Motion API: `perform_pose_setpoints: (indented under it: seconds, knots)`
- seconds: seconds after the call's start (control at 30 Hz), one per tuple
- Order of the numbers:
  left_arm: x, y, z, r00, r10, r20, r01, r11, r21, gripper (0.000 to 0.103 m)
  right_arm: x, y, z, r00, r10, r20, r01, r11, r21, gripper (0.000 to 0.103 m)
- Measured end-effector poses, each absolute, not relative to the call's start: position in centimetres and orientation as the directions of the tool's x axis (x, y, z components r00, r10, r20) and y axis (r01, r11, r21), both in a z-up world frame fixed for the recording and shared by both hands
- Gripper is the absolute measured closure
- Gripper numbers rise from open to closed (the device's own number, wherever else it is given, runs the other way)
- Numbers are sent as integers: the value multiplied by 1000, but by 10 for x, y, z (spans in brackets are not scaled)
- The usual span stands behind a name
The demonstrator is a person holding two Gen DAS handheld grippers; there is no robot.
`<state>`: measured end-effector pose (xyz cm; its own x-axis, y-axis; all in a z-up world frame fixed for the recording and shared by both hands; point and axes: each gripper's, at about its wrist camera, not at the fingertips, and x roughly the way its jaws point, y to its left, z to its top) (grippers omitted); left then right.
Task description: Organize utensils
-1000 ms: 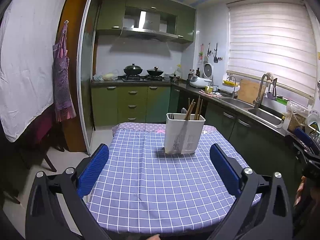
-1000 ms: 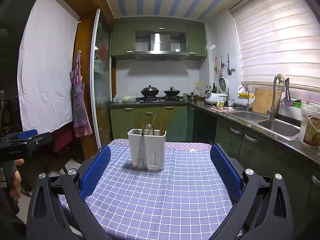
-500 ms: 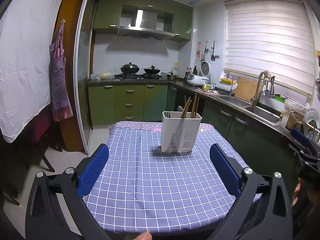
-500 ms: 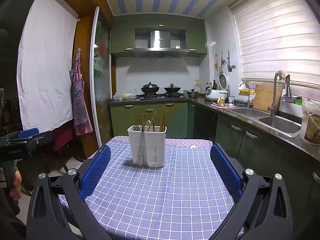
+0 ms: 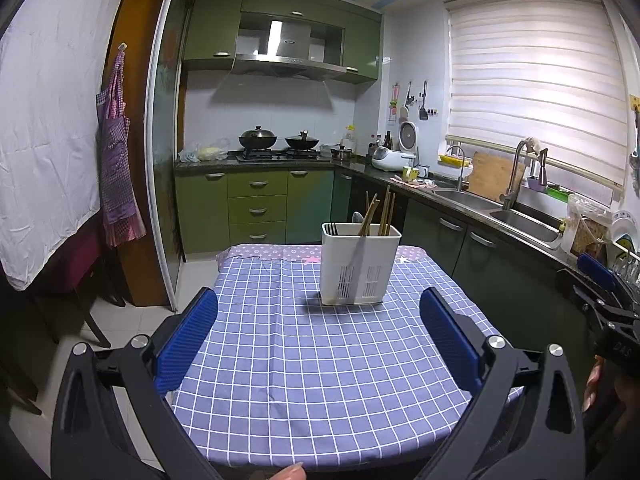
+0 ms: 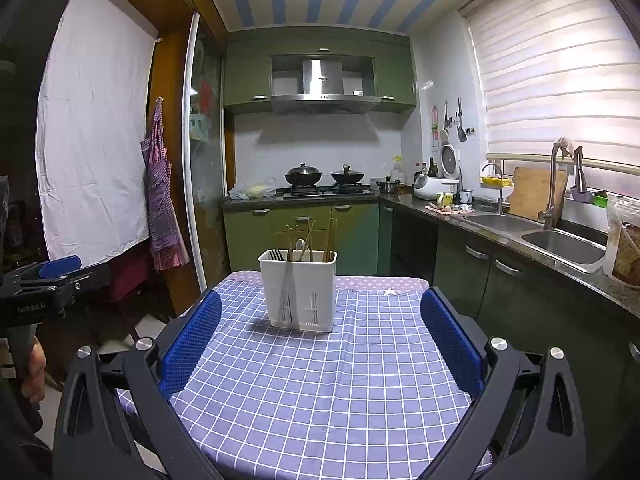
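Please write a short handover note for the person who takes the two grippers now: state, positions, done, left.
Left gripper: open, empty, above the table's near edge.
Right gripper: open, empty, likewise.
White utensil holder stands upright on the checked tablecloth, ahead of both, untouched. Chopsticks, a spoon and fork tines sit inside.
Done: no loose utensils visible.
Left: unclear; check the sorting by compartment.

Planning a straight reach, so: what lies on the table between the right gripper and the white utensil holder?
Only bare checked tablecloth lies between the open right gripper and the utensil holder, as the right wrist view shows.
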<state>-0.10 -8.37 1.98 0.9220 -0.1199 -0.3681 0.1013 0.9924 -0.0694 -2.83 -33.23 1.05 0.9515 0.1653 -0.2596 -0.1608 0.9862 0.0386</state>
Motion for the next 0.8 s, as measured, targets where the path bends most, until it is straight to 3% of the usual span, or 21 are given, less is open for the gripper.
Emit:
perform_pose_setpoints:
  seconds: [0.8]
  knots:
    - [-1, -74, 20, 922, -121, -369, 104, 992, -64, 7, -28, -328, 10, 950, 171, -261, -166, 985, 41, 5]
